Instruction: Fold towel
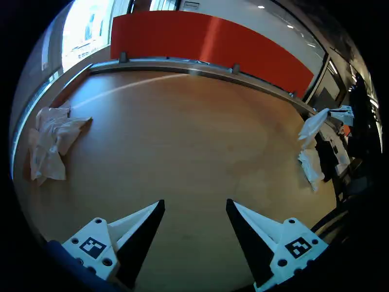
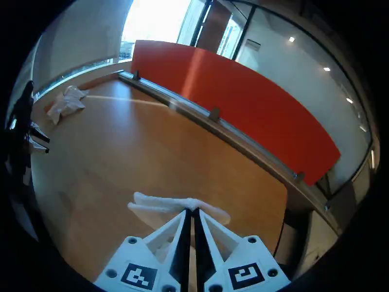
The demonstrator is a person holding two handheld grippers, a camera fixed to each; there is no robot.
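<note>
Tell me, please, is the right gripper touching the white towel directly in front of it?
Touching. In the right gripper view, the right gripper pinches the white towel between closed fingers.

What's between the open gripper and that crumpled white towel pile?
Only bare brown wooden tabletop separates left gripper and white towel pile, in the left gripper view.

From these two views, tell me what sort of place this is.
Probably an office or lab workspace: a long wooden table with a red divider panel along its far edge, glass walls and recessed ceiling lights. The right gripper pinches a white towel.
</note>
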